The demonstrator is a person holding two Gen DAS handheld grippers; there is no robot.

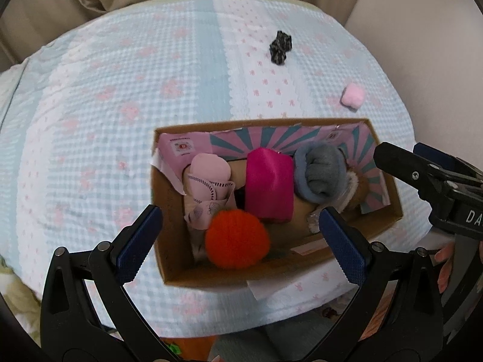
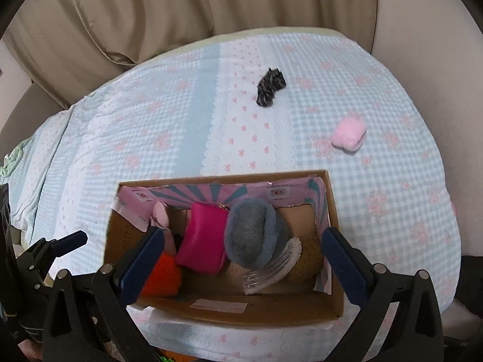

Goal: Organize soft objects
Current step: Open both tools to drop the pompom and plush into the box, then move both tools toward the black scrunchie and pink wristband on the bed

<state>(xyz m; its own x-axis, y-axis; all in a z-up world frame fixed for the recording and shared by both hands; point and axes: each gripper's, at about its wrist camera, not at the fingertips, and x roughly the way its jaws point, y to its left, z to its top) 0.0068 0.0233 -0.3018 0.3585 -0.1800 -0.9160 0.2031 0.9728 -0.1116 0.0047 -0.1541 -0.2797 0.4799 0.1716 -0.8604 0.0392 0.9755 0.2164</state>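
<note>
Around me I see a bed-like surface under a pale blue checked cover (image 2: 169, 114) with pink bows, beige curtains (image 2: 151, 12) hanging behind it, and a cardboard box (image 2: 241, 310) sitting near the front edge. Two soft things lie loose on the cover, well apart from the box: a dark patterned piece (image 2: 270, 89) toward the far middle and a pink fluffy puff (image 2: 348, 135) off to the right. Nothing stands between my grippers and the box opening. Inside it I can make out an orange pom-pom (image 1: 237, 235) at the near left, a pale pink cloth roll (image 1: 209, 181) behind it, a magenta pouch (image 1: 268, 185) in the middle, a grey-blue plush roll (image 1: 320, 173) to its right, and a clear-toothed comb or clip (image 2: 271, 271) against a brownish fuzzy thing (image 2: 308, 259). My left gripper (image 1: 241, 238) hangs above the box with its blue pads spread wide, the orange pom-pom lying below between them, untouched. My right gripper (image 2: 243, 255) is equally wide, empty, above the plush roll and the comb. From the left camera, one black finger (image 1: 401, 163) of the right gripper shows over the box's right end.
</note>
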